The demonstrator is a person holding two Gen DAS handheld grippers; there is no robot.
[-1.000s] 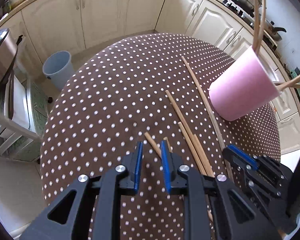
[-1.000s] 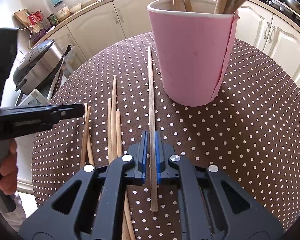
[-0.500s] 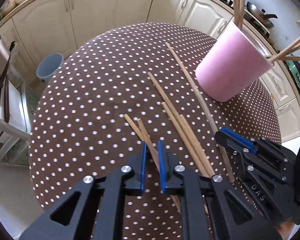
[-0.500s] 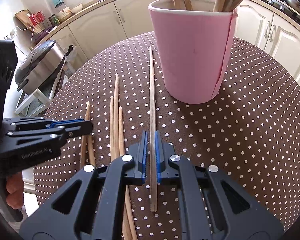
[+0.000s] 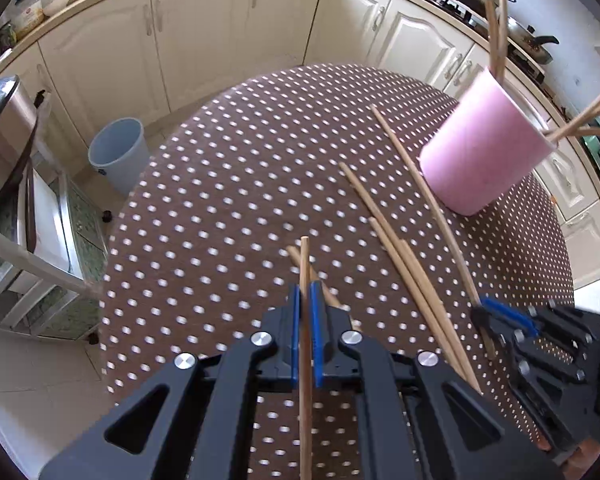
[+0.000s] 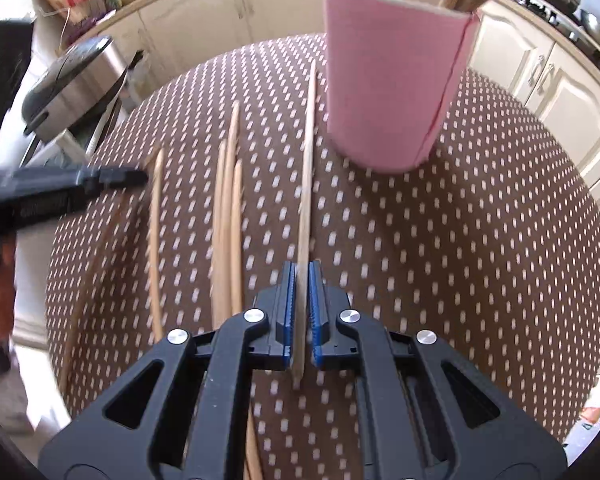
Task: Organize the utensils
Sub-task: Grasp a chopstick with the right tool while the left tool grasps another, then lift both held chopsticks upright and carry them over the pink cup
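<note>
Dotted table (image 5: 220, 208): each gripper pinches one chopstick.

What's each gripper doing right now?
Left gripper: shut on a chopstick.
Right gripper: shut on a long chopstick.

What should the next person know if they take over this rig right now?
Left hand-held gripper: shut on a chopstick, which looks raised off the table.
Right hand-held gripper: shut on a long stick that points toward the pink cup.
Done: several sticks stand in the cup.
Left: put both held sticks into the cup, then the loose sticks on the table.
</note>
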